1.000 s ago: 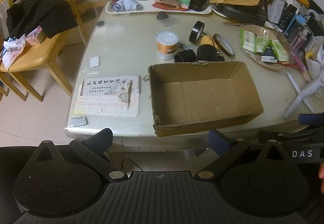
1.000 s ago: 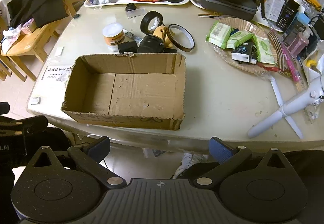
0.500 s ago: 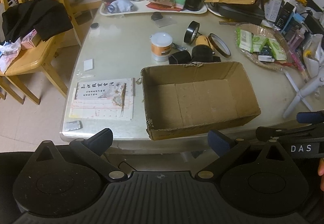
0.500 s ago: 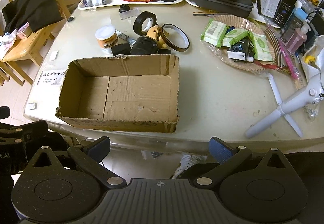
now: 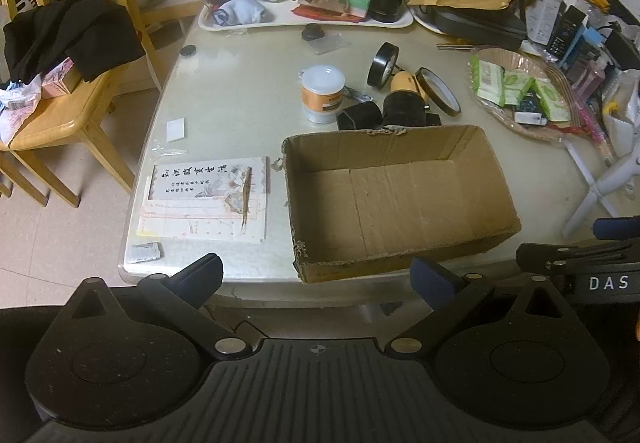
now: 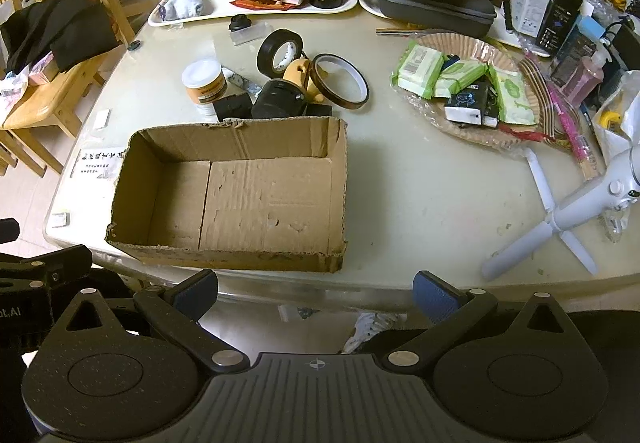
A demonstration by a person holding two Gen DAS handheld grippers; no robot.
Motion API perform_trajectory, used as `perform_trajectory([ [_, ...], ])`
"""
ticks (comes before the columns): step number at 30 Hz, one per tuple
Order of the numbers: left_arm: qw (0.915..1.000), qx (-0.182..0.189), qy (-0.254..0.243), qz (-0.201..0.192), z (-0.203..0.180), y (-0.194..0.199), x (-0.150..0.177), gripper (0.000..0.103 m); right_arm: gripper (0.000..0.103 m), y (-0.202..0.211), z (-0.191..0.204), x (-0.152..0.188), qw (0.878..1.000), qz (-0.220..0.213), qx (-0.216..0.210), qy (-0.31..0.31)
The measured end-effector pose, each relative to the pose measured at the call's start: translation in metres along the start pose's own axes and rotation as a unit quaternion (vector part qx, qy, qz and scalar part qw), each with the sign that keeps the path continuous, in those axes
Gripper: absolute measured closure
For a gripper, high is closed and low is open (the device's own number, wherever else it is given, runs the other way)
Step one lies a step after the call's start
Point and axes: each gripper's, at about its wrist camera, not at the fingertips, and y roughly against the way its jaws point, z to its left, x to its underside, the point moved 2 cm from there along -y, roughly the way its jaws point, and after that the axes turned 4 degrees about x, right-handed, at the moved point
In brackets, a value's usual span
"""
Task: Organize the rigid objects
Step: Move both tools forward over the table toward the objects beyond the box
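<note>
Both held back off the near edge of the desk (image 5: 224, 83), short of any contact. Left hand-held gripper (image 5: 316, 275) spread wide, nothing between the fingers; right hand-held gripper (image 6: 316, 293) likewise spread and empty. Cardboard box (image 6: 240, 199) straight ahead of both, open-topped and empty, long axis across the view, near wall at the desk's edge. Rigid objects clustered just beyond the far wall: white jar (image 6: 204, 83), black tape roll (image 6: 280, 51), amber tape ring (image 6: 340, 81), dark cylinder (image 6: 280, 101). Reaching them likely means passing over the box. Right side apparently nearer the tape rolls, left nearer the jar. Bare desk right of the box (image 6: 420, 183) as approach room; booklet (image 5: 208, 199) to its left.
</note>
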Motion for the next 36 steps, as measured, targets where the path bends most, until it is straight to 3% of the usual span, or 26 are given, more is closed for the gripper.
perform_trajectory([
  [36,0.9995,0.015,0.028,-0.009,0.049,-0.017,-0.027,0.001,0.0,-0.019,-0.028,-0.049,1.0,-0.017,0.013,-0.013],
])
